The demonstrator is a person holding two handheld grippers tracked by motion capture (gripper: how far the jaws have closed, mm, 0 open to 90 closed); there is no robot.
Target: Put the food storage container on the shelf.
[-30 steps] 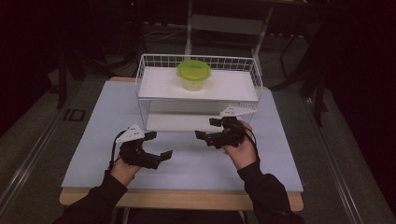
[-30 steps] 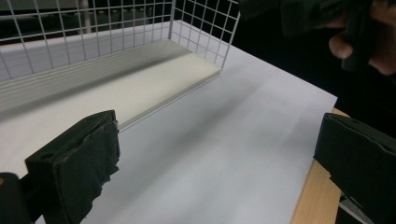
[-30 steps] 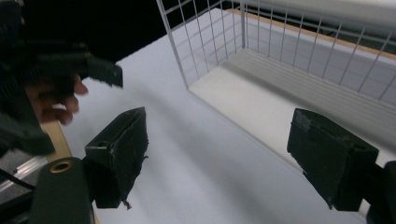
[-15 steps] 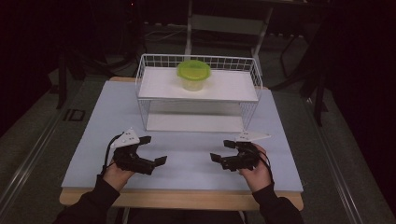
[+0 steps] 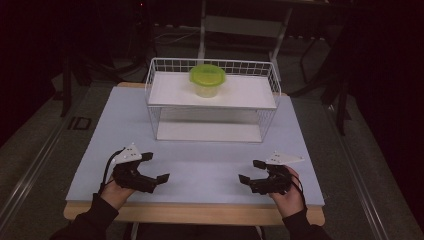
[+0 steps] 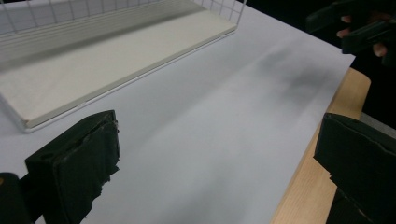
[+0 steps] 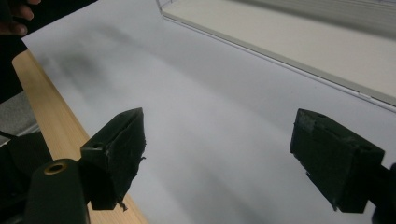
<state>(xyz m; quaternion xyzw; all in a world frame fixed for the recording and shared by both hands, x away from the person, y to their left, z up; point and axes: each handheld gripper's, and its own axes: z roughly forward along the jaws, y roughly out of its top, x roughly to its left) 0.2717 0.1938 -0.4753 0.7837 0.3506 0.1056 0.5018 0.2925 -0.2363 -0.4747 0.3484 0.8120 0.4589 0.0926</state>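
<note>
Both tongs hang low over the near part of the table (image 5: pixel 200 150), each with its jaws set wide and nothing between them. The left tongs (image 5: pixel 156 169) sit by the near left corner, the right tongs (image 5: pixel 250 171) by the near right, well apart from each other and pointing inward.

The tub (image 5: pixel 207 80), the thing nearest to them though far off, is a small pale container under a bright yellow-green round lid. It stands upright on the top shelf of a white wire rack (image 5: pixel 212 100) at the far side of the table, a little left of the shelf's middle.

The high view shows the tub and the whole rack, with a grey three-cornered plate on each tool. The left gripper view looks between the left tongs (image 6: pixel 215 154) at the white table cover, the wooden table edge, and the rack's pale bottom board (image 6: pixel 93 65); the other hand (image 6: pixel 369 32) shows at top right. The right gripper view, past the right tongs (image 7: pixel 219 154), gives the same board (image 7: pixel 299 42) from the other side and, dimly, what seems a fingertip at top left.

No writing or brand can be read.
</note>
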